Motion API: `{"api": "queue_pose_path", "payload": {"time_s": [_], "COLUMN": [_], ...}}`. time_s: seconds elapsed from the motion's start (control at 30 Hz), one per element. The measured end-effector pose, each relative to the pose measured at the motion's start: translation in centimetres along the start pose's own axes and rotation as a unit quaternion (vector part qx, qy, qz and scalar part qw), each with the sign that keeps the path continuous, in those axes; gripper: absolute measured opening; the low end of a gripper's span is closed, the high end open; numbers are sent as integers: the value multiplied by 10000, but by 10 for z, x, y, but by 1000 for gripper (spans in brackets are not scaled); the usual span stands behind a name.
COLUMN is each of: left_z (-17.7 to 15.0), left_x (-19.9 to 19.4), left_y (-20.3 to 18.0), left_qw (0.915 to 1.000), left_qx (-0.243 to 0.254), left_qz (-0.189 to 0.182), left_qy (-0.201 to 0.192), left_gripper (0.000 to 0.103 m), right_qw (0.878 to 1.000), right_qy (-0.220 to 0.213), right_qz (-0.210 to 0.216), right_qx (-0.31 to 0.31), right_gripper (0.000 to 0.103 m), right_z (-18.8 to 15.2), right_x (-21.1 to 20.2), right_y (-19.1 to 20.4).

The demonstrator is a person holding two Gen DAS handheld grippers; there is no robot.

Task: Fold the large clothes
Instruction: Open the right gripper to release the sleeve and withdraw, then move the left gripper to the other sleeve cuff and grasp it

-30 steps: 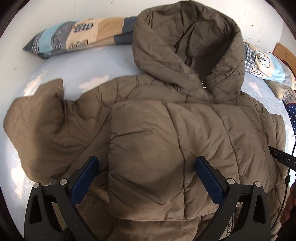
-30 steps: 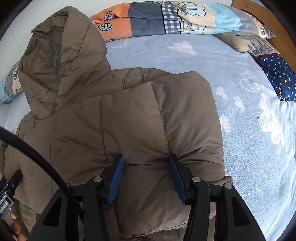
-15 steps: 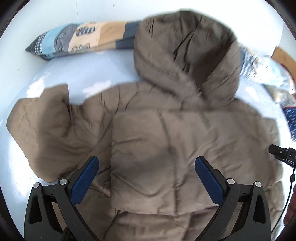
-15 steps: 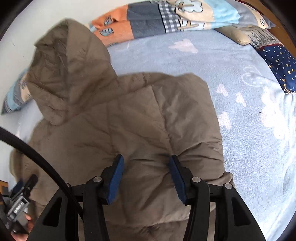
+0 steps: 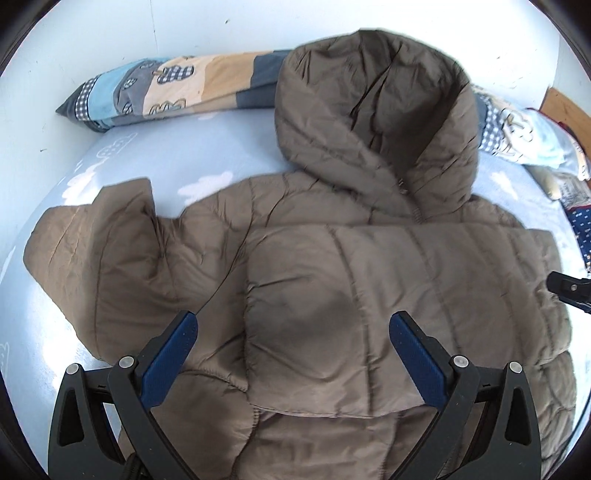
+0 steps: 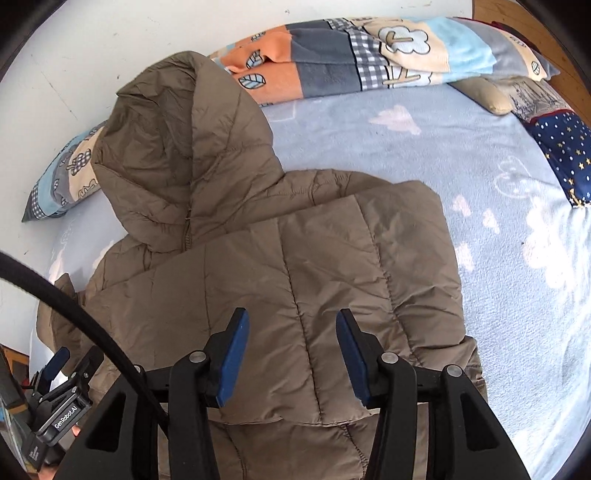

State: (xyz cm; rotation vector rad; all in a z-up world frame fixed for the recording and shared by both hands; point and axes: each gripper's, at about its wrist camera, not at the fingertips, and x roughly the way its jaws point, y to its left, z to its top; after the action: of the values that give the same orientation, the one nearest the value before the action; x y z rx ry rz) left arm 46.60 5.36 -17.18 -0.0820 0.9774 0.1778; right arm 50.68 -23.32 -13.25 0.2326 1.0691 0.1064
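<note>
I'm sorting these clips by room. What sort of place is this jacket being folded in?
Most likely a bedroom: the brown jacket lies on a bed with a light blue cloud-print blanket, and patchwork pillows line the white wall behind it.

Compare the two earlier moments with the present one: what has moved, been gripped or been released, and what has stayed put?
The right gripper has lifted off the folded sleeve, its jaws closing slightly with nothing between them. The left gripper has risen a little, open and empty. The jacket, its hood and the other sleeve lie unchanged on the bed.
</note>
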Motion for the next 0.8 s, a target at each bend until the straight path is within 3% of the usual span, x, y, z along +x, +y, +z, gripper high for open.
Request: {"api": "queue_pose_path", "payload": {"time_s": [0.17,0.3,0.4,0.53,0.8], "left_z": [-9,-9,-4,10,15], "left_x": [27,26,8,-22,-53], "left_y": [3,7,12,31,111], "left_qw": [9990,9987,9995,9980,9888], "left_qx": [-92,-153,-237,-542,-1408], "left_qz": [35,-34,-77,-313,-314], "left_qy": [443,487,201,-132,-381], "left_gripper": [103,103,103,103,103], "right_qw": [9996,9987,9986,9997,9975], "right_qy": [282,464,468,194,-225], "right_qz": [-42,-178,-182,116,448], "right_qx": [-31,-145,-146,-99,-497], "right_gripper": [52,52,52,52,52], "right_z": [-5,-11,-9,-3,-14], "right_x": [18,32,31,11,-35], "right_y": [1,1,2,10,46]}}
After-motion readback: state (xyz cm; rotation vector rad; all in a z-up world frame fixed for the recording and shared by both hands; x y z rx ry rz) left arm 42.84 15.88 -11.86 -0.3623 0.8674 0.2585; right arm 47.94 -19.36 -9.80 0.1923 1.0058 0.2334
